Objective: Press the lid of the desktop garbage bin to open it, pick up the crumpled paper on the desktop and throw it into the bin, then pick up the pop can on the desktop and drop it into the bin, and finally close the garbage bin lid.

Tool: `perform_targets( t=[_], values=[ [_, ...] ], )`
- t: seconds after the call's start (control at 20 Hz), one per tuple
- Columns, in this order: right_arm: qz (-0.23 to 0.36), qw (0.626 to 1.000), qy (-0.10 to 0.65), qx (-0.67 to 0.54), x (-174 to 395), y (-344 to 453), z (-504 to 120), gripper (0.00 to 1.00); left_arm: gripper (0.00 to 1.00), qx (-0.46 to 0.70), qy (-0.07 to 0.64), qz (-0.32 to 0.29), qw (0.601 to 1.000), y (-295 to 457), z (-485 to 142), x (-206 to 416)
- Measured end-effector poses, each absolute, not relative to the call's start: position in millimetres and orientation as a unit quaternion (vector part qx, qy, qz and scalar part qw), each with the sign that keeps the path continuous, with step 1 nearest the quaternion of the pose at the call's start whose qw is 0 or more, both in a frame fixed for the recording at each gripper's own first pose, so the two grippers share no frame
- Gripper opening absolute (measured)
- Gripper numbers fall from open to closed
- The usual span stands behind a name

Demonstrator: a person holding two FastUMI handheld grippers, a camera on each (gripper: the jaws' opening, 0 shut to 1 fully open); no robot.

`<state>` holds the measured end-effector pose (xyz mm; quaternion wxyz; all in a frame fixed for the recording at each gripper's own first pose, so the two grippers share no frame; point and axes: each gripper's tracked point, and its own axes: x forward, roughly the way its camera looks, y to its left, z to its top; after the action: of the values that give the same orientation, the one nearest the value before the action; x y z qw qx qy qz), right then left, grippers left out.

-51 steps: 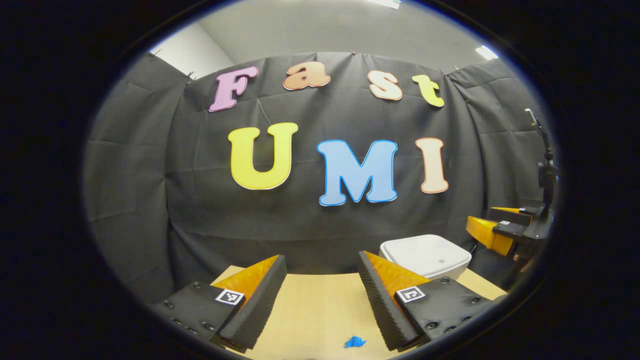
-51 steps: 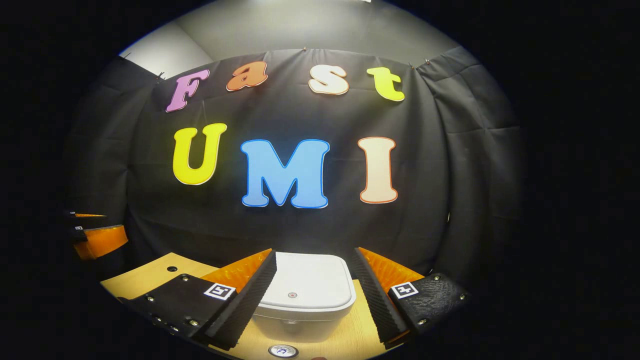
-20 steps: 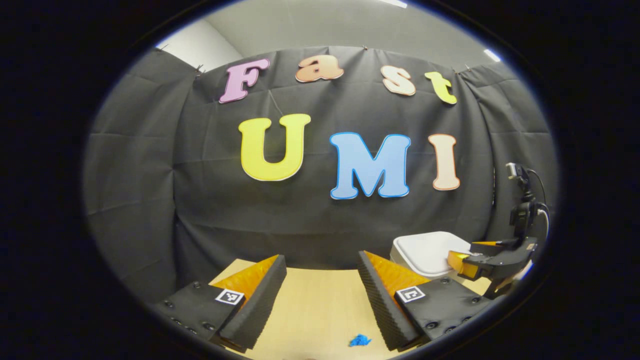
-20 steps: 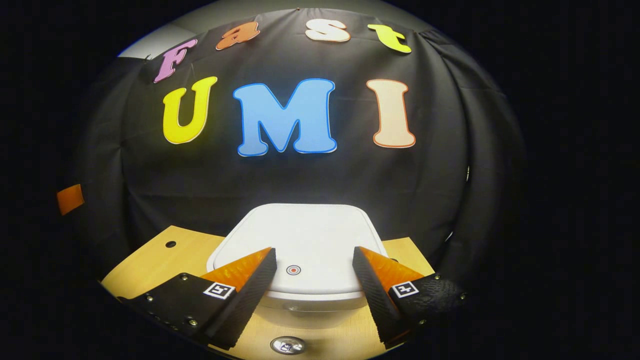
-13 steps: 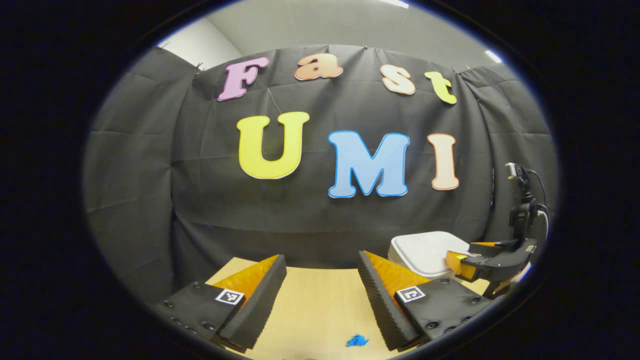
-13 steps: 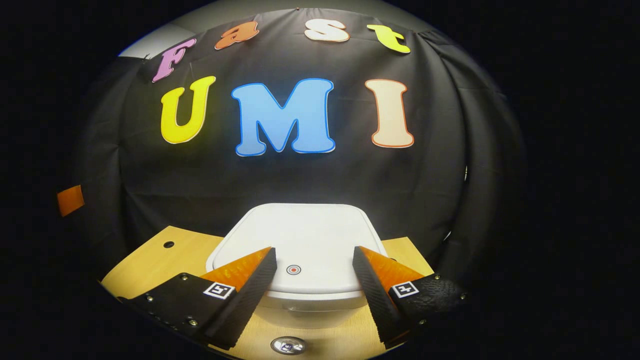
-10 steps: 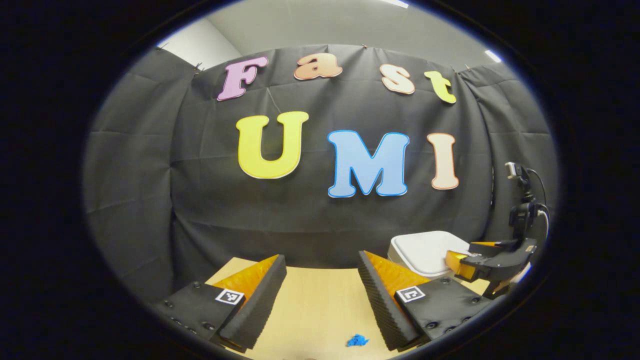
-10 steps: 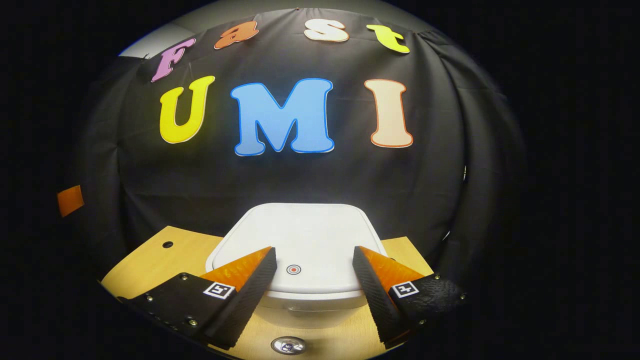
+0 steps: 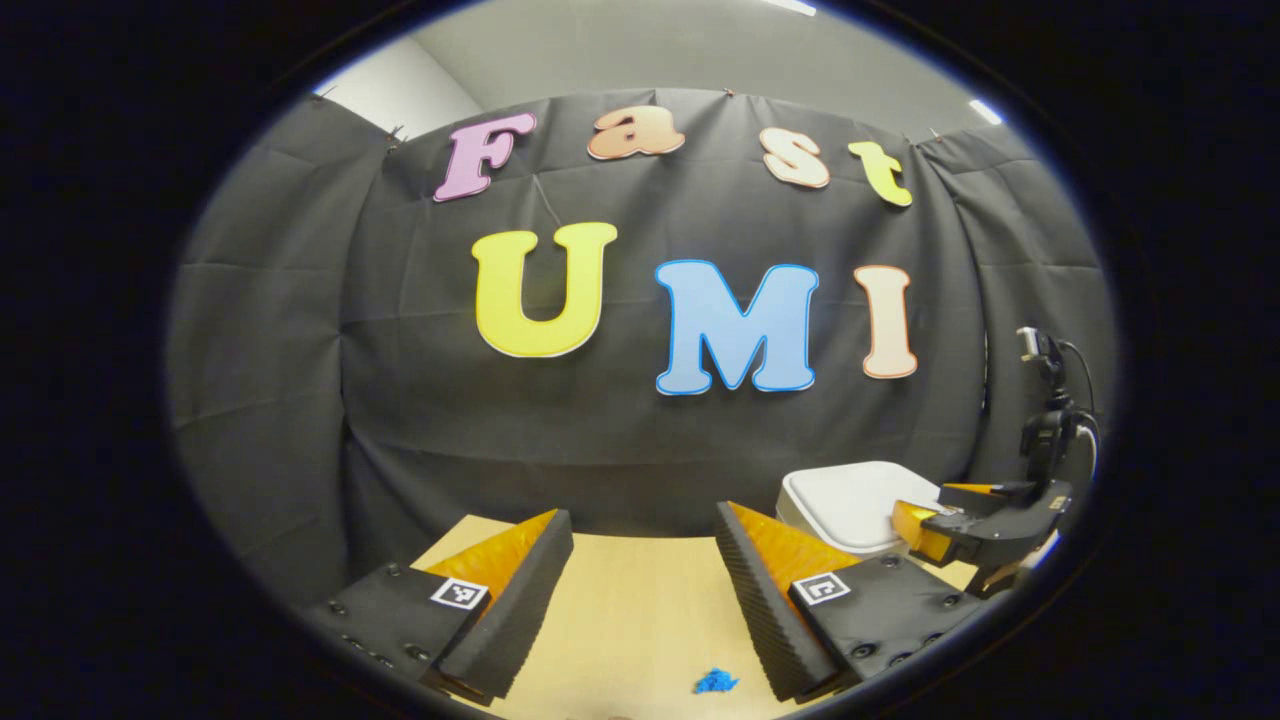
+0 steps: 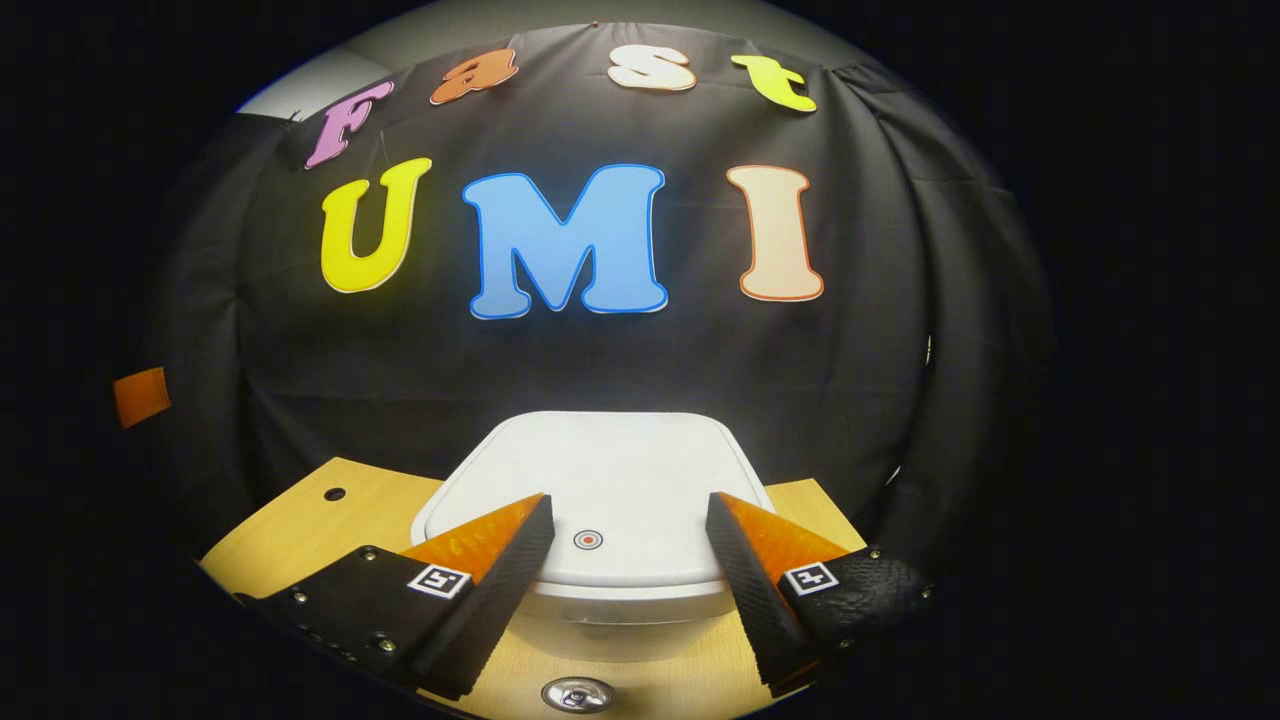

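Observation:
The white garbage bin [image 10: 600,465] stands at the table's back with its lid down; a small red ring mark [image 10: 587,540] sits near the lid's front edge. My right gripper [image 10: 628,505] is open, its fingertips low over that front edge on either side of the mark. I cannot tell whether they touch it. The pop can's top [image 10: 577,692] shows just below the bin's front. In the left gripper view, my left gripper [image 9: 645,530] hangs open over the table. The blue crumpled paper [image 9: 715,682] lies under it. At the right stands the bin [image 9: 845,495] with the right gripper [image 9: 925,505] at it.
The wooden table [image 10: 300,530] has a small round hole [image 10: 334,494] at its left. Black cloth closes off the back and both sides right behind the bin. A finger of the left gripper [image 10: 140,396] shows at the far left.
Over 2.5 s my right gripper came forward and down onto the lid's front edge. In the last half second it tipped up very slightly. The lid stays down and the left gripper holds still.

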<state>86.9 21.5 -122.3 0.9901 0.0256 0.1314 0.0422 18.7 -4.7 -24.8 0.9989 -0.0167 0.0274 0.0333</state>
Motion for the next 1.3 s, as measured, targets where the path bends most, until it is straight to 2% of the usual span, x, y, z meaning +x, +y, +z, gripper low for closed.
perform_targets(
  t=[0.35, 0.5, 0.55, 0.65, 0.75, 0.8, 0.95, 1.0, 1.05, 1.2, 1.3],
  values=[
    [0.041, 0.989, 0.136, 0.034, 90, 19, -123, 0.95, 0.95, -0.019, 0.028, 0.031, 0.999, -6, -26, 21],
    [0.029, 0.989, 0.139, 0.046, 92, 13, -124, 0.69, 0.95, -0.019, 0.028, 0.032, 0.999, -6, -27, 21],
    [0.022, 0.989, 0.14, 0.045, 94, 10, -124, 0.69, 0.95, -0.02, 0.029, 0.032, 0.999, -6, -28, 22],
    [0.022, 0.988, 0.142, 0.051, 93, 8, -125, 0.57, 0.95, -0.022, 0.029, 0.032, 0.999, -6, -29, 22],
    [0.009, 0.988, 0.145, 0.055, 93, 2, -126, 0.56, 0.95, -0.024, 0.031, 0.031, 0.999, -6, -30, 23],
    [0.011, 0.987, 0.146, 0.06, 95, 2, -126, 0.33, 0.95, -0.024, 0.031, 0.032, 0.999, -6, -31, 23],
    [0.011, 0.988, 0.142, 0.053, 94, 3, -125, 0.33, 0.95, -0.024, 0.03, 0.03, 0.999, -8, -30, 25],
    [-0.002, 0.989, 0.143, 0.049, 91, -3, -123, 0.37, 0.95, -0.023, 0.03, 0.029, 0.999, -8, -30, 25],
    [-0.003, 0.989, 0.143, 0.049, 96, -2, -126, 0.1, 0.95, -0.022, 0.03, 0.029, 0.999, -8, -30, 25],
    [-0.003, 0.989, 0.143, 0.045, 93, -2, -126, 0.01, 0.95, -0.02, 0.029, 0.029, 0.999, -9, -29, 25],
    [0.001, 0.989, 0.143, 0.043, 95, -1, -127, 0.01, 0.95, -0.02, 0.029, 0.029, 0.999, -8, -29, 26]
  ],
)
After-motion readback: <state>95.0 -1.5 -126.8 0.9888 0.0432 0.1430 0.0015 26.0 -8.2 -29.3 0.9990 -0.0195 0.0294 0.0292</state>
